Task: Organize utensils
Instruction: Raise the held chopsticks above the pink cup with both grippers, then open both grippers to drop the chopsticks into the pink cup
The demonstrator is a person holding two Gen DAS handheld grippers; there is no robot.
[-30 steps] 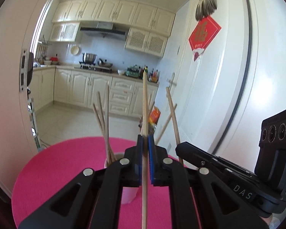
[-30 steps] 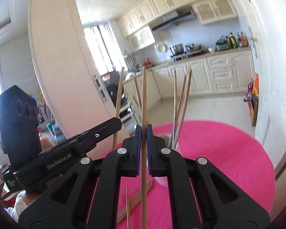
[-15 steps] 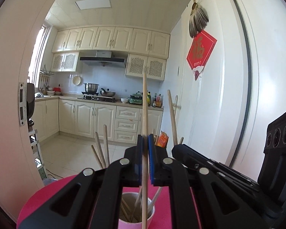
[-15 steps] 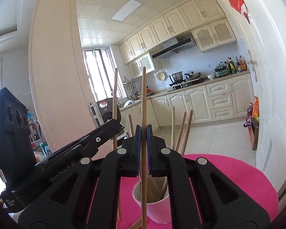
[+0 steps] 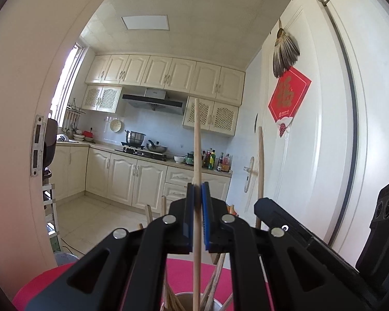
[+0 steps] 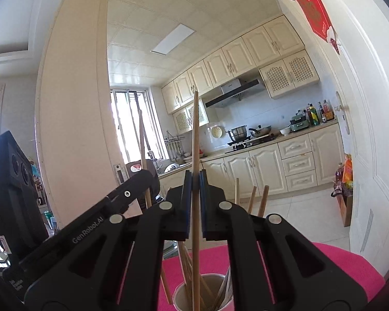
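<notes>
The left gripper clamped one upright wooden chopstick; the right gripper clamped another chopstick, both directly above the chopstick-filled cup.

Bright daylight floods in through the far kitchen window, which is blown out to white. The white door on the right glares softly. Both views are sharp, strongly bowed at the edges, with dark corners.
</notes>
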